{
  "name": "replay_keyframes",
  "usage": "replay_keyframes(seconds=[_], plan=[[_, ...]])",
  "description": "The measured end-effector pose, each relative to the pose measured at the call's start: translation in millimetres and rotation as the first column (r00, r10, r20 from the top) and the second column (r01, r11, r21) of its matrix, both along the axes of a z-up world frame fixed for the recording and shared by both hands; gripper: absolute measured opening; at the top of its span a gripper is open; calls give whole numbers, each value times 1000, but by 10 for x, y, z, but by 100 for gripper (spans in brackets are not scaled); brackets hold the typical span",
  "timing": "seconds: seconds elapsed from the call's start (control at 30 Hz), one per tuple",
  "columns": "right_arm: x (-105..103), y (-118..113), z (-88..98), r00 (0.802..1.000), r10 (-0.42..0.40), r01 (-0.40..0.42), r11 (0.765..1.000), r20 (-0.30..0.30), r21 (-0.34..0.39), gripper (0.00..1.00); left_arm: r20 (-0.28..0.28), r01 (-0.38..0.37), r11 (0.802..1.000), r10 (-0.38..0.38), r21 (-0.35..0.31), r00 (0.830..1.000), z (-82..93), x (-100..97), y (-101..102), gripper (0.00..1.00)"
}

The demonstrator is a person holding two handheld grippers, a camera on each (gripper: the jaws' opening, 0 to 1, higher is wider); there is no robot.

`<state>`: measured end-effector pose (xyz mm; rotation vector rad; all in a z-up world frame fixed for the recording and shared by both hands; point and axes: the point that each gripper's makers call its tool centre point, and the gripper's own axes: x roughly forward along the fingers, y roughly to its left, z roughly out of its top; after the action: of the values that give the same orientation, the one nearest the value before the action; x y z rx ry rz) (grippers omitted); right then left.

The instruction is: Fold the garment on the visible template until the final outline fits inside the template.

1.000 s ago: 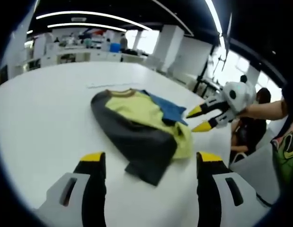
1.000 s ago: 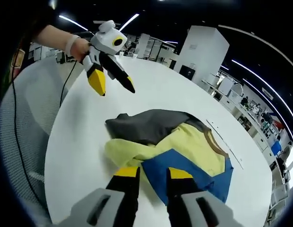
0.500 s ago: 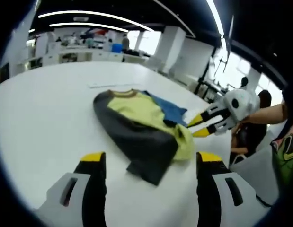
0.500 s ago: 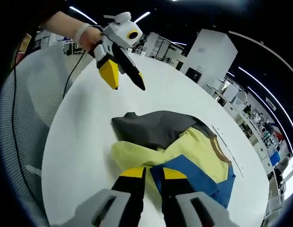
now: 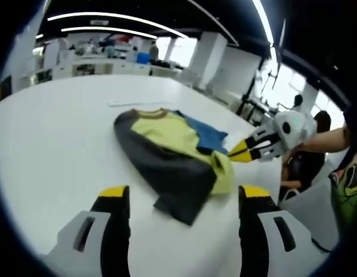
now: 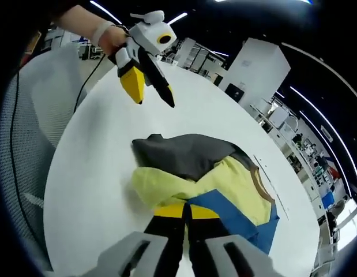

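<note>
A crumpled garment (image 5: 169, 151) in yellow, dark grey and blue lies on the round white table (image 5: 51, 138). My left gripper (image 5: 184, 195) hovers near its grey sleeve end, jaws wide open and holding nothing. In the right gripper view the left gripper (image 6: 150, 99) hangs open above the table, beyond the garment (image 6: 195, 167). My right gripper (image 6: 188, 210) has its jaws together on the garment's yellow and blue edge. In the left gripper view the right gripper (image 5: 232, 154) pinches that yellow edge from the right. A thin pale line (image 5: 126, 104) shows on the table behind the collar.
A grey mesh chair (image 6: 19, 144) stands at the table's near edge, with a black cable (image 6: 17, 173) running over it. A person's hand (image 6: 109, 37) holds the left gripper. Bare table lies left of the garment (image 5: 45, 150). Desks and pillars stand far behind.
The right gripper's jaws have come together on the garment's yellow and blue edge. The left gripper has stayed open and has barely moved.
</note>
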<state>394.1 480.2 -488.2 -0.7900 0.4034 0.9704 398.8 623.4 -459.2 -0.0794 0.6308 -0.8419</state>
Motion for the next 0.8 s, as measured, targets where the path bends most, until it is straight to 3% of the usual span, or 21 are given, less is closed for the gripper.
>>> replay_keyframes(seconds=[0.17, 0.3, 0.43, 0.53, 0.63, 0.8], plan=[[-10, -18, 60, 999, -38, 39, 998, -39, 44, 0, -1, 1, 1000, -1, 0, 1000, 4, -4, -6, 73], [-8, -61, 195, 988, -90, 104, 988, -123, 118, 0, -1, -4, 1000, 4, 1, 1000, 4, 1, 10, 72], [47, -159, 443, 965, -141, 188, 959, -224, 210, 0, -3, -6, 1000, 6, 2, 1000, -1, -1, 23, 72], [150, -317, 660, 957, -176, 234, 939, -232, 252, 0, -6, -7, 1000, 7, 1, 1000, -13, -2, 21, 71], [247, -548, 856, 937, -226, 303, 906, -268, 295, 0, -7, -6, 1000, 6, 1, 1000, -15, -2, 12, 71], [368, -980, 1039, 903, -301, 390, 873, -306, 294, 0, -8, -4, 1000, 4, -2, 1000, -18, 10, -8, 71]])
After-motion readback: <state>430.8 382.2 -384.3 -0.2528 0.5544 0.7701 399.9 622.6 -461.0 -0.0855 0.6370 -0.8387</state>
